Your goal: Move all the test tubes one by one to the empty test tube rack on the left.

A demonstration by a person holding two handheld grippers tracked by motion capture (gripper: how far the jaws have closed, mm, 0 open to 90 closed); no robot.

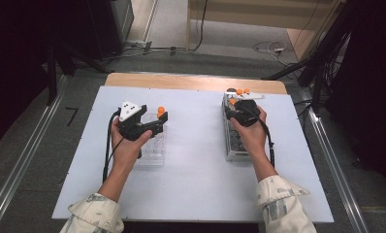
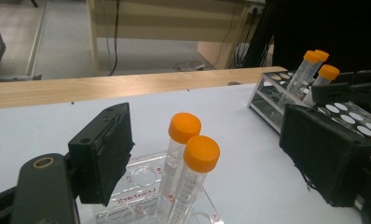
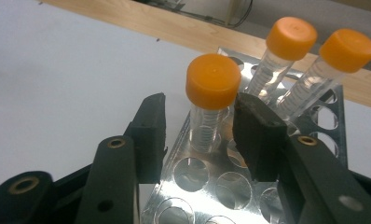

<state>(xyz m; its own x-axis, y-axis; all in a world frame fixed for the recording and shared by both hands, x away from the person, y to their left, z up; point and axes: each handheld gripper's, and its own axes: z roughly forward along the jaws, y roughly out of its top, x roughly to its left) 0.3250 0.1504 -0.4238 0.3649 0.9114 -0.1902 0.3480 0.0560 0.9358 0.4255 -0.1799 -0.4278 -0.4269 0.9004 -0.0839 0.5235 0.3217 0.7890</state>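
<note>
While the left gripper (image 1: 152, 119) hangs over the clear plastic rack (image 1: 152, 148) at the table's 9 o'clock side, its jaws stand wide apart with nothing pressed between them; in the left gripper view two orange-capped tubes (image 2: 193, 175) stand upright in that rack, between the pads but apart from both. At the 3 o'clock side the right gripper (image 3: 200, 133) is set over the far end of the metal rack (image 3: 207, 186). Its jaws flank a single orange-capped tube (image 3: 210, 100) seated upright in a rack hole: the right pad lies against or just beside the tube wall, the left pad stands apart with a visible gap, so no grip is made. Two further capped tubes (image 3: 309, 65) lean in holes toward 1 o'clock of the flanked tube. Both racks rest on the white table surface (image 1: 196, 170), well apart.
</note>
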